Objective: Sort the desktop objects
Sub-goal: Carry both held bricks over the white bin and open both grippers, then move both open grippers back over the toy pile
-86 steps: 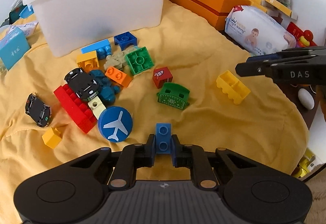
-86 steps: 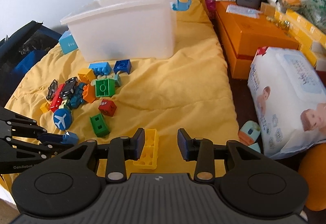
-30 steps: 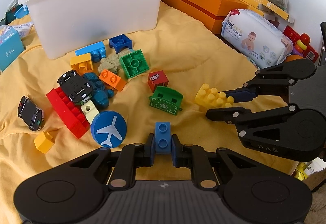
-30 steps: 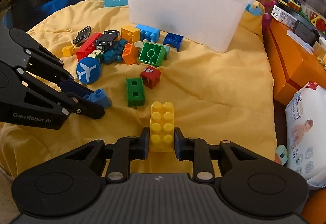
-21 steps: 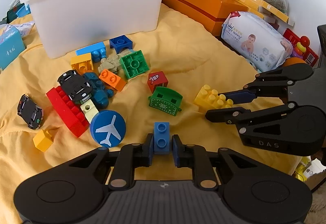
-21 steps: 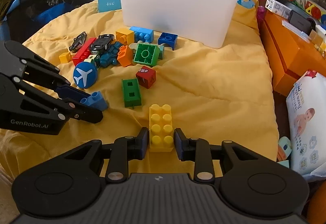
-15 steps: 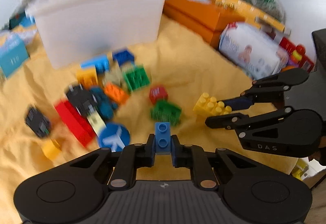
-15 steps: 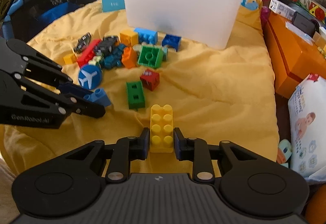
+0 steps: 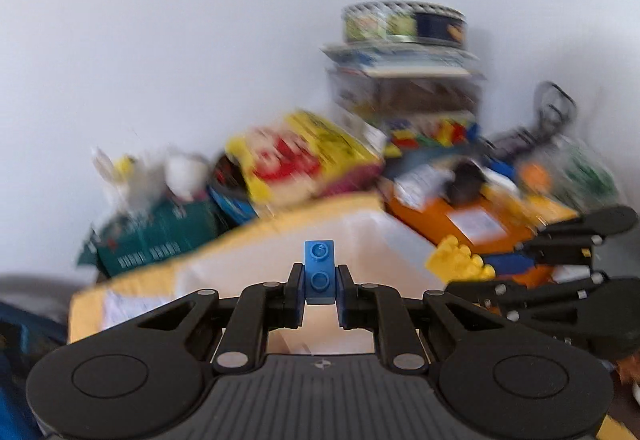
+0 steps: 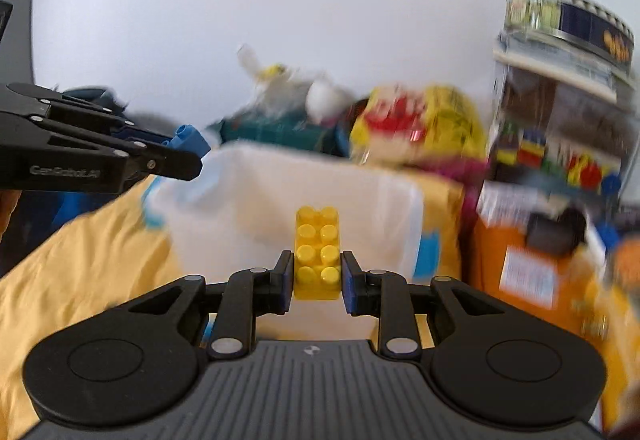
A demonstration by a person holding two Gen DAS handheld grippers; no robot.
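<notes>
Left tool (image 9: pixel 319 287) clamped on a small studded blue brick (image 9: pixel 319 272) (glossy plastic), right tool (image 10: pixel 317 278) on a yellow eight-stud brick (image 10: pixel 317 254).

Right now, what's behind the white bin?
Behind the white bin, against the wall, sit a yellow and red bag, a dark green box and something white, all blurred. Their lower parts are hidden by the bin. Its inside cannot be made out.
</notes>
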